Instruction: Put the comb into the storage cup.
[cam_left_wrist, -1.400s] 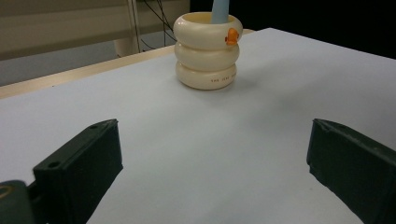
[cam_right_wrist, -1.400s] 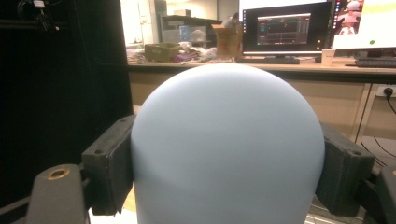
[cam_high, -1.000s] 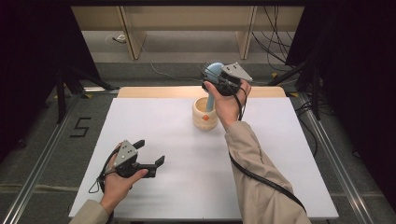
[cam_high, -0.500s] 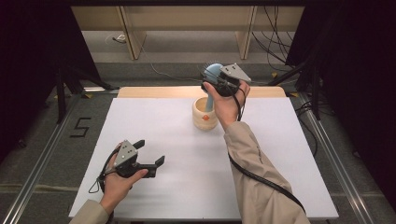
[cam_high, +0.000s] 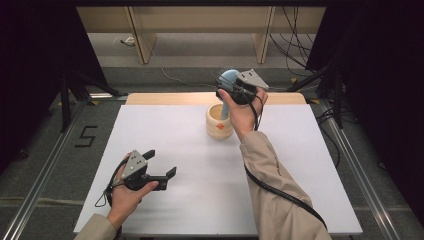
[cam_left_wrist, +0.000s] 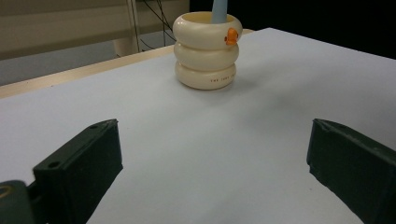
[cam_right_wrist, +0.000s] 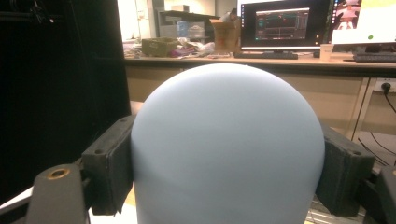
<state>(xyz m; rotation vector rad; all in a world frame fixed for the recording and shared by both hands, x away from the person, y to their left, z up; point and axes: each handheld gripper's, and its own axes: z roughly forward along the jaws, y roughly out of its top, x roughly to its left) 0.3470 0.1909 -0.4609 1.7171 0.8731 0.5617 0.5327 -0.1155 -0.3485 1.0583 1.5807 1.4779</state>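
Two grippers: right gripper (cam_high: 231, 86) jaws clamp the blue brush (cam_right_wrist: 228, 144) standing in the holder (cam_high: 219, 122); left gripper (cam_high: 159, 169) released. Next: lift straight up.

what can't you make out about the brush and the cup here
- Brush bristles: right gripper view, the blue back of the head faces the camera.
- Handle's lower end: high view, inside the cup.
- Print on the cup: left gripper view, too small to read.
- Brush head: left gripper view, cut off by the top edge.

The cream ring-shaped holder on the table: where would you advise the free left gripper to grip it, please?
Probably across the holder body, coming in level from the near side: it stands upright, and grooves between rings could seat the left gripper pads. Its top is taken by the blue brush.
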